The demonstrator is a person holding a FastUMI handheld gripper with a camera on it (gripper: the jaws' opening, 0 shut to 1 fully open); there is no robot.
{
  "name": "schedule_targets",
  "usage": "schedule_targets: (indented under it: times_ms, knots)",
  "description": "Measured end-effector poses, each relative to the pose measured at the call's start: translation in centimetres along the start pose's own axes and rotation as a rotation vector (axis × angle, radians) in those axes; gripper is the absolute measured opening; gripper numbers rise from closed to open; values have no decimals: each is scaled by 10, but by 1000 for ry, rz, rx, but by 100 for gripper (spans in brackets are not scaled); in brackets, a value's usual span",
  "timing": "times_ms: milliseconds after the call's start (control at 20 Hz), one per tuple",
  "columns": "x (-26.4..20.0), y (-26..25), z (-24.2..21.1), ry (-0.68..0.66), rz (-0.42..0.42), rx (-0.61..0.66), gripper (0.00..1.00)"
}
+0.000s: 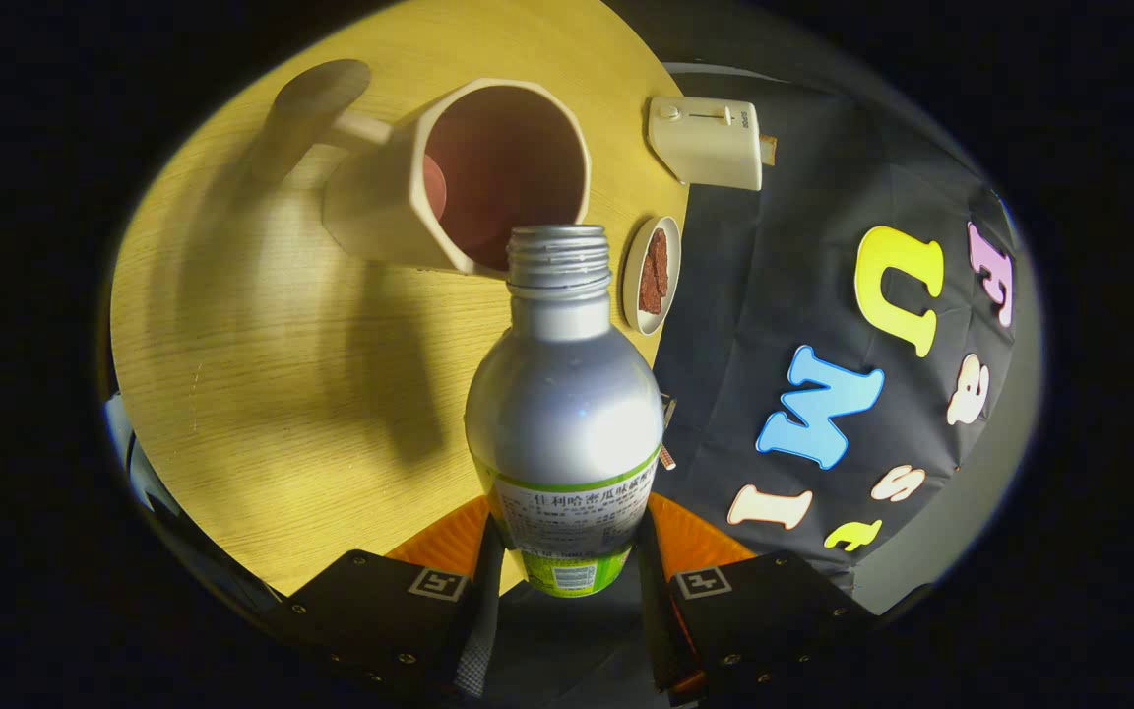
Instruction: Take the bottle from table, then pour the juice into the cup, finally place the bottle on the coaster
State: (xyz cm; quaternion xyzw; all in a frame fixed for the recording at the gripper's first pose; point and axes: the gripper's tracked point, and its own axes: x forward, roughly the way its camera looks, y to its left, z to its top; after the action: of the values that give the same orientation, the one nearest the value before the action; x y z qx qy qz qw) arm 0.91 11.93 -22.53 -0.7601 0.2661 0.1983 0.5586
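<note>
A silver bottle [565, 394] with a green-edged label and an open threaded neck sits between my two fingers, and the gripper [567, 566] is shut on its lower body. The bottle is tipped, its mouth reaching the near rim of a cream mug [459, 177] just beyond it. The mug has a dark reddish inside and a handle on its far side, and it stands on the round wooden table [262, 374]. An orange coaster [695, 537] shows under the bottle's base, close to the fingers.
A small white dish [652, 274] holding brown pieces sits at the table's edge beside the bottle neck. A cream toaster-like box [710, 140] stands further along the same edge. The black cloth wall [823, 295] hangs past the table edge.
</note>
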Motion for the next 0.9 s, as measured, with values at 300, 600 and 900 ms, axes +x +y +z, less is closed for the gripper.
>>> schedule_targets:
  times_ms: [300,600,900]
  knots:
    - [-5,-3,-2,10,-3,-37,61]
    - [-5,-6,-2,13,18,-61,63]
    - [-7,-9,1,7,26,-93,63]
